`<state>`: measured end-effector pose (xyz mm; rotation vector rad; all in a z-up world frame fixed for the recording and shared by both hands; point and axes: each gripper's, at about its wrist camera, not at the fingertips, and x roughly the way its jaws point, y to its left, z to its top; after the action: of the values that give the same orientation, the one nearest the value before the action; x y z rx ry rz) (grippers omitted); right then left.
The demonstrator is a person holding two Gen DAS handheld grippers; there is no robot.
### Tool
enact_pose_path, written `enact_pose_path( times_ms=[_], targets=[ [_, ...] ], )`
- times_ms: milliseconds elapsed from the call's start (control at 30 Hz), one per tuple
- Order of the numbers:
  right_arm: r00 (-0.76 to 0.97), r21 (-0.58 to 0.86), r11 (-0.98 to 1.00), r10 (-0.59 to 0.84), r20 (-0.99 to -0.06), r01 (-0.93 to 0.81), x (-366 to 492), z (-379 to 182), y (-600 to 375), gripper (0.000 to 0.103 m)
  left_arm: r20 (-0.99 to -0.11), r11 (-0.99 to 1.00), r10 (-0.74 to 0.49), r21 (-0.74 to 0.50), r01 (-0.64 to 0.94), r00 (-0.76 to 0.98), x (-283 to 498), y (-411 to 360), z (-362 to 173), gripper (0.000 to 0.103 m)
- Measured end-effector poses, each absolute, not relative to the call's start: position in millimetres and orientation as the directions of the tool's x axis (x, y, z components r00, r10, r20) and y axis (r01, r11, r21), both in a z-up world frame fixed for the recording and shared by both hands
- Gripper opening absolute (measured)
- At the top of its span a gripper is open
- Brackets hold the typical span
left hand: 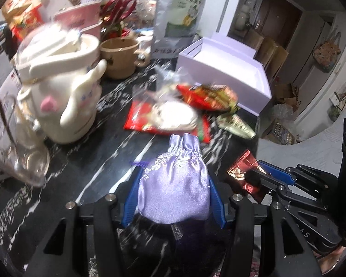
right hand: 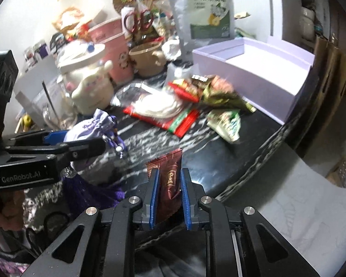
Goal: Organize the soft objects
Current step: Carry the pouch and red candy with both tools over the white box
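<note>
The left tool point(left hand: 173, 184) clamps a lilac pouch point(left hand: 175, 180); the right tool point(right hand: 169, 191) pinches a brown wrapper point(right hand: 169, 180). Both hang above the desk point(left hand: 92, 161), probably bound for the open box point(left hand: 228, 69)

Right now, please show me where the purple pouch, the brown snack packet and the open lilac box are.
purple pouch point(left hand: 173, 189): left wrist view, middle of its satin body.
brown snack packet point(right hand: 169, 180): right wrist view, its printed front.
lilac box point(right hand: 249, 85): right wrist view, its front wall.

A beige mug point(left hand: 121, 56) is standing just beside the cream character jar point(left hand: 60, 87); red scissors point(left hand: 118, 8) are showing behind it.
</note>
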<state>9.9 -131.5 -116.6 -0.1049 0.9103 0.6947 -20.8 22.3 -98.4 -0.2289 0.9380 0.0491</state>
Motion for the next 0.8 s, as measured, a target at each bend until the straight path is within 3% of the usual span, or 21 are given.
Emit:
enact_pose_path(
  times_ms=[800],
  targets=[
    [0.678, 0.132, 0.852, 0.489, -0.549, -0.507, 47.8, -11.1, -203.3, 0.018, -0.619, 0.988, -0.142, -0.13, 0.077, 0.772, 44.8, -45.7, 2.9, 0.053]
  ],
)
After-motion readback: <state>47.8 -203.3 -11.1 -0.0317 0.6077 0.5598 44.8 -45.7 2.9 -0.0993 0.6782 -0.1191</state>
